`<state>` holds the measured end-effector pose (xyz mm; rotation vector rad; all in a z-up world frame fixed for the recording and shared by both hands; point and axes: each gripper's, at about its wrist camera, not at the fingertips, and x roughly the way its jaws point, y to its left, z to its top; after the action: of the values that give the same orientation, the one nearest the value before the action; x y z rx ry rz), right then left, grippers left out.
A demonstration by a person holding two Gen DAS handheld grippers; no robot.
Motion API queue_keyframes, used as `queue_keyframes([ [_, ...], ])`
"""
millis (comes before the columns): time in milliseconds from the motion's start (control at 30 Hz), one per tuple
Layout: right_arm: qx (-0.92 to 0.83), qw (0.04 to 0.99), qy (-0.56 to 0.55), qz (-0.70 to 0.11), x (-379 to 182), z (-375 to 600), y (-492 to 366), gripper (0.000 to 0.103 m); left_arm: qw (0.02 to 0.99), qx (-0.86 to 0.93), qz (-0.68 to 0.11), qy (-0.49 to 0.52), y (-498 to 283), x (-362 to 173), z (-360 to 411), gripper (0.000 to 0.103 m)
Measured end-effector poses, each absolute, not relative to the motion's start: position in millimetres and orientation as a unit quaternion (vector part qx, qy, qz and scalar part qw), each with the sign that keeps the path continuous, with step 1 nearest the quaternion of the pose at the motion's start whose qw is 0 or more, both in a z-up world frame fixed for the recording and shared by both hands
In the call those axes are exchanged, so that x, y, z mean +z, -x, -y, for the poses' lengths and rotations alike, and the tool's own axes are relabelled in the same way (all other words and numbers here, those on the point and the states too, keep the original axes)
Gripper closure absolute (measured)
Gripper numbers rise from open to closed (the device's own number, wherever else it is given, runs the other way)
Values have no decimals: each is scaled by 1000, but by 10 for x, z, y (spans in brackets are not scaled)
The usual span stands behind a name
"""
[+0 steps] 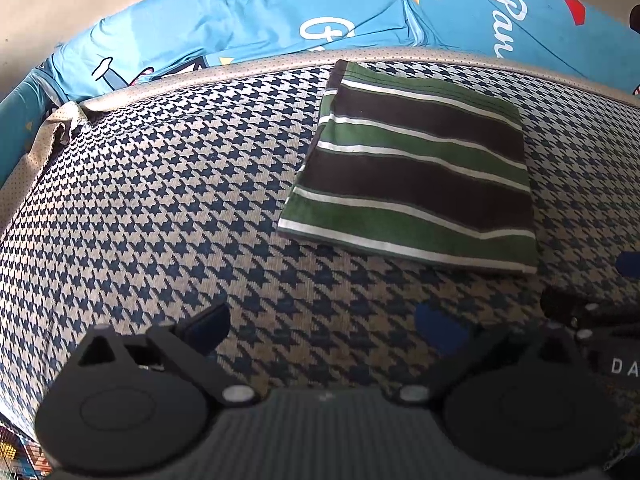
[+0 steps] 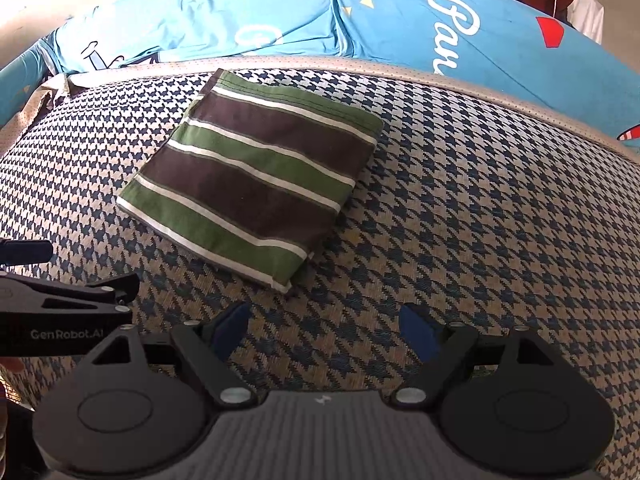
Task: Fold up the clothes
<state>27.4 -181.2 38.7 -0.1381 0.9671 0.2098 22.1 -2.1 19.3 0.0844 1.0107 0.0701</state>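
1. Since the striped garment (image 2: 256, 176) already lies folded into a flat rectangle on the houndstooth cover (image 2: 480, 208), near its far edge, my main risk is spoiling finished work.
2. My left gripper (image 1: 324, 324) hangs with its fingers wide apart and nothing between them, short of the garment's near edge; if I push forward carelessly, a pad (image 1: 440, 328) could catch the white hem and drag the top layer open.
3. My right gripper (image 2: 324, 328) is likewise spread and empty, close to the garment's near corner. A low approach there could lift that corner and unfold the stack.
4. The two tools sit just beside each other; I judge they could collide if I swing either sideways.
5. The blue printed fabric (image 2: 240, 12) lies behind the cover; reaching over for it could brush the folded piece out of square.
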Motion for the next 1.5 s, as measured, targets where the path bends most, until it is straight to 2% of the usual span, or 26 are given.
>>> queue_keyframes([
  [1500, 111, 875, 44, -469, 385, 1822, -283, 20, 874, 33, -483, -48, -217, 191, 25, 0],
])
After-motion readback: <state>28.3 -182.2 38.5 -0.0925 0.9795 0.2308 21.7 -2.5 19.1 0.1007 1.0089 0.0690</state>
